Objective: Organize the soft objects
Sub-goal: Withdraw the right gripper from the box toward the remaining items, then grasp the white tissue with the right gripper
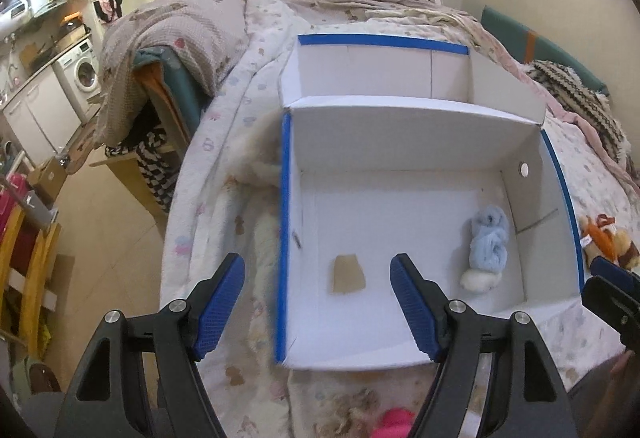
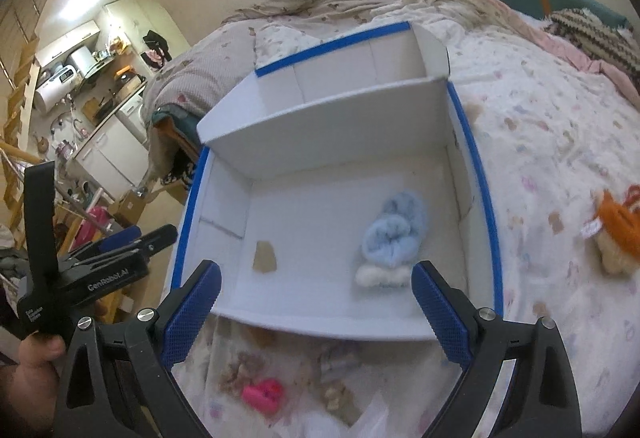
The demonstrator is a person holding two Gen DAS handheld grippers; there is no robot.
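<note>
We're in a small home, a one-room flat by the look of it: a bed [image 1: 224, 142] with rumpled quilts fills the middle. A washing machine [image 1: 86, 72] sits under a cluttered kitchen counter [image 1: 48, 58] beside it.

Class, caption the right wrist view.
Open right gripper above white box holding a blue plush; pink toy on bedding.

box [image 1: 400, 142] floor mostly open; blue plush [image 1: 489, 240] blocks right side.

Dim, fisheye-warped, perhaps slightly blurred.
</note>
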